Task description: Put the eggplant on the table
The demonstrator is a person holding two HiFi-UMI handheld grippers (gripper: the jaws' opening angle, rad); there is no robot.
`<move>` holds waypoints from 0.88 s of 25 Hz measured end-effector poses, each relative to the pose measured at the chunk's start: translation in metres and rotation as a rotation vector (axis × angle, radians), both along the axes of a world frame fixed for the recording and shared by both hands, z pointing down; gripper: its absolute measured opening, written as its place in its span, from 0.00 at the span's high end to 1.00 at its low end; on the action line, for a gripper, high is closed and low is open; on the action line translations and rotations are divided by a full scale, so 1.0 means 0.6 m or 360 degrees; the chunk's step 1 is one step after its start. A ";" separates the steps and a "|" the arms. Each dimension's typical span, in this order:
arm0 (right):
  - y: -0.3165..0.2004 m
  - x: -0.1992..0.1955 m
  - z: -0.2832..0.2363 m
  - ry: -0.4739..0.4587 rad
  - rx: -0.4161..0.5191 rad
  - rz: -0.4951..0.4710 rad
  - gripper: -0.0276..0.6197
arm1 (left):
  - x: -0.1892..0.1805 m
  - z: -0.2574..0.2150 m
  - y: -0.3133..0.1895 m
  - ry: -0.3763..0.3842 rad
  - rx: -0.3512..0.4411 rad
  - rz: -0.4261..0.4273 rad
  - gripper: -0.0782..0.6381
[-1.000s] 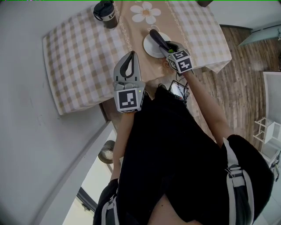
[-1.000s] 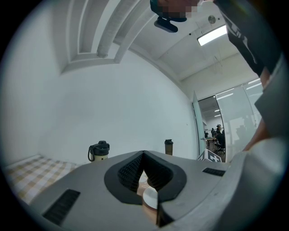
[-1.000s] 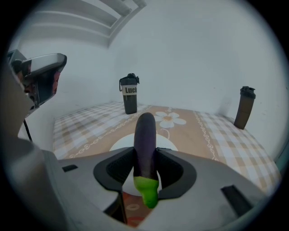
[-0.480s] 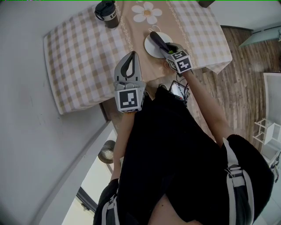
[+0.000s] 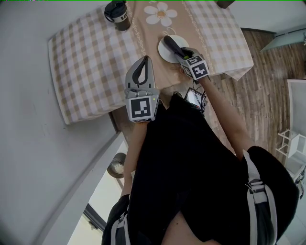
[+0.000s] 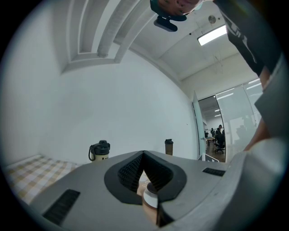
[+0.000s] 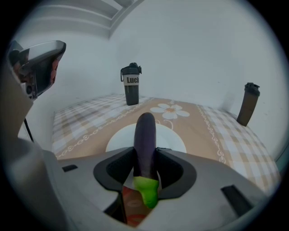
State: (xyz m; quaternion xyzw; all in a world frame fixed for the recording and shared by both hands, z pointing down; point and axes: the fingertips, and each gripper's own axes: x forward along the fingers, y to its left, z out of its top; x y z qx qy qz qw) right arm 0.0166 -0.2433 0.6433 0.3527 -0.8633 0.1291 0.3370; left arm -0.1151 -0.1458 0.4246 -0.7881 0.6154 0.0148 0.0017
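Note:
My right gripper (image 7: pixel 145 158) is shut on a dark purple eggplant (image 7: pixel 145 131) near its green stem (image 7: pixel 147 191). The eggplant points forward over a white plate (image 7: pixel 119 140) on the checked tablecloth. In the head view the eggplant (image 5: pixel 172 45) hangs above the plate (image 5: pixel 164 53), with the right gripper (image 5: pixel 181 53) just behind it at the table's near edge. To the left, my left gripper (image 5: pixel 144 60) stays level over the table's near edge, jaws shut on nothing. In the left gripper view its jaws (image 6: pixel 143 155) meet at a point.
A black lidded mug (image 7: pixel 131 90) (image 5: pixel 116 12) stands at the table's far side. A dark bottle (image 7: pixel 248 107) stands at the far right. A flower pattern (image 5: pixel 159 13) marks the cloth's centre strip. Wooden floor (image 5: pixel 267 91) lies right of the table, a wall to the left.

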 end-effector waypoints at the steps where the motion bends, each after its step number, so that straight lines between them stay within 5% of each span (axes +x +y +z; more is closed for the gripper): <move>1: 0.000 0.000 0.001 0.0002 -0.0004 -0.0002 0.71 | 0.000 0.000 -0.001 0.0003 -0.0002 -0.0001 0.89; 22: -0.010 0.003 0.012 0.0042 0.0045 0.0027 0.70 | -0.006 0.014 -0.007 -0.0002 -0.0045 -0.0013 0.89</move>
